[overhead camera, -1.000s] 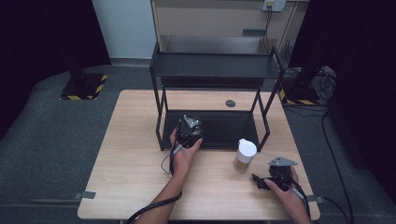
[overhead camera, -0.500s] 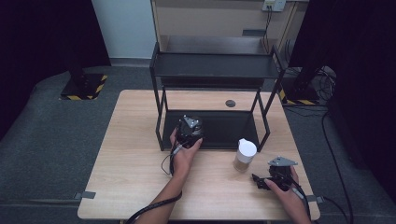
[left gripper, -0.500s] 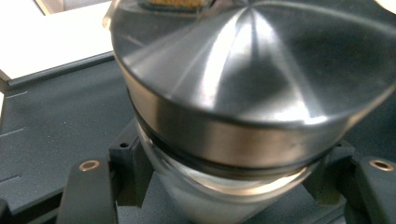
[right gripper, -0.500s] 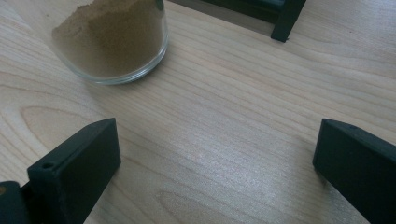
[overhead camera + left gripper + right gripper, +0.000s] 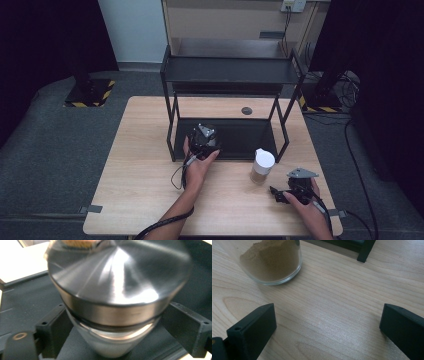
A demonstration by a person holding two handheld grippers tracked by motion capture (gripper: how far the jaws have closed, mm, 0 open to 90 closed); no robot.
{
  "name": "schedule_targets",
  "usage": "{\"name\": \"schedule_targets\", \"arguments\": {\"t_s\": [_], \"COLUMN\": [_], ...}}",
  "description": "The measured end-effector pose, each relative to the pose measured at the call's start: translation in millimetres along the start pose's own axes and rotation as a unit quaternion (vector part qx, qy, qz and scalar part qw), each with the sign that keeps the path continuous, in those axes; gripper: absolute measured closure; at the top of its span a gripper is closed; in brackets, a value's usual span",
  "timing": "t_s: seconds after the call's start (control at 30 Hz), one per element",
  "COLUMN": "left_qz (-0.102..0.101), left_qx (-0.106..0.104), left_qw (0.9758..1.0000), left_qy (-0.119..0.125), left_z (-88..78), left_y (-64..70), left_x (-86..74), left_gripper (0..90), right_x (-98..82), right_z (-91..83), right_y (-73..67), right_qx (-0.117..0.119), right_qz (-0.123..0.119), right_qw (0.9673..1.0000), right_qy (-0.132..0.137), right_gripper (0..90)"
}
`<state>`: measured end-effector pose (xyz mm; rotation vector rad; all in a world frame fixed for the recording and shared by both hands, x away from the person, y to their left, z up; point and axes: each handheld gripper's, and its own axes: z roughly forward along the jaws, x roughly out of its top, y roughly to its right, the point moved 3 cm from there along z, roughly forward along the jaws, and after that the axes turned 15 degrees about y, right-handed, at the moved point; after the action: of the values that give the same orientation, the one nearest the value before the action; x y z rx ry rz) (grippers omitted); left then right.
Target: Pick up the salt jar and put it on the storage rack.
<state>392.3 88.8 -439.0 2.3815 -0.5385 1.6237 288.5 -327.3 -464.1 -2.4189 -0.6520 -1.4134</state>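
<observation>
The left hand-held gripper (image 5: 112,340) has just opened around the shiny-lidded jar (image 5: 117,290), leaving it on the black shelf (image 5: 240,137). At five o'clock, the right hand-held gripper (image 5: 324,335) waits open on the tabletop (image 5: 342,290).

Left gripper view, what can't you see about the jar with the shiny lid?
- What's inside the jar: in the left gripper view, its blurred metal lid covers most of it.
- The brownish bit above the lid: cut off by that view's top edge.
- The jar from above: in the high view, the left gripper, whose jaws have just been opening around the jar, covers it.
</observation>
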Motion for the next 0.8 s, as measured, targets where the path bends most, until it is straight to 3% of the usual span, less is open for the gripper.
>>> {"name": "schedule_targets", "arguments": {"t_s": [0.23, 0.8], "left_qz": [0.007, 0.000], "left_qx": [-0.003, -0.022], "left_qw": [1.0000, 0.9997], "left_qy": [-0.002, 0.006], "left_z": [-8.7, -31.1], "left_y": [-0.8, -4.1], "left_x": [5.2, 0.3], "left_gripper": [6.3, 4.1], "right_x": [0.0, 0.0], "right_z": [0.0, 0.1], "right_y": [0.0, -0.1], "right_qx": [0.000, 0.000], "right_qz": [0.000, 0.000], "right_qw": [1.0000, 1.0000], "right_qy": [0.000, 0.000], "right_gripper": [1.2, 1.2]}}
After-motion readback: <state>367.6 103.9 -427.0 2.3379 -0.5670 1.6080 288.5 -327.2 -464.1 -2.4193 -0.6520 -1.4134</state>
